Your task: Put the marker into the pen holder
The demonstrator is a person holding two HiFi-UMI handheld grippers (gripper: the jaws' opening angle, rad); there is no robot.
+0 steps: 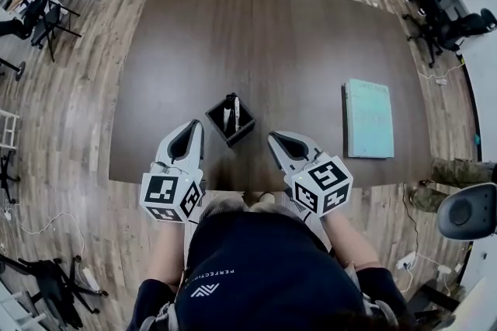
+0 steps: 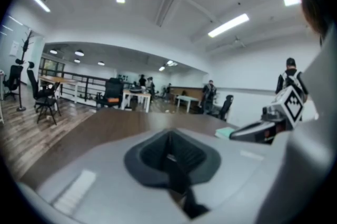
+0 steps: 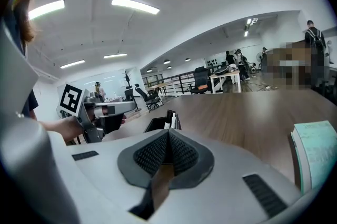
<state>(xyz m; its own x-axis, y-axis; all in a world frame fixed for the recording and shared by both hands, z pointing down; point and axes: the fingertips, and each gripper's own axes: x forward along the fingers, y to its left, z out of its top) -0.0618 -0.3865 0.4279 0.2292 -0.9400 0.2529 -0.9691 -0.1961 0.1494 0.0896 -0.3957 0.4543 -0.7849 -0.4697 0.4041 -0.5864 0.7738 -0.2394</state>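
Observation:
A black square pen holder (image 1: pixel 241 131) stands near the table's front edge, between my two grippers. A white marker (image 1: pixel 237 113) and a dark pen stand upright inside it. In the head view my left gripper (image 1: pixel 192 129) sits just left of the holder, and my right gripper (image 1: pixel 275 139) just right of it. Both are shut with nothing between the jaws and do not touch the holder. The right gripper view shows the holder (image 3: pixel 157 124) with the marker (image 3: pixel 169 119) beyond my shut right gripper (image 3: pixel 168 140). In its own view my left gripper (image 2: pixel 169 143) is shut, and the holder is hidden.
A pale green book (image 1: pixel 368 118) lies flat on the dark brown table (image 1: pixel 264 34), right of the right gripper. Office chairs (image 1: pixel 39 11) and cables stand on the wooden floor around the table. People and desks are far off in the room.

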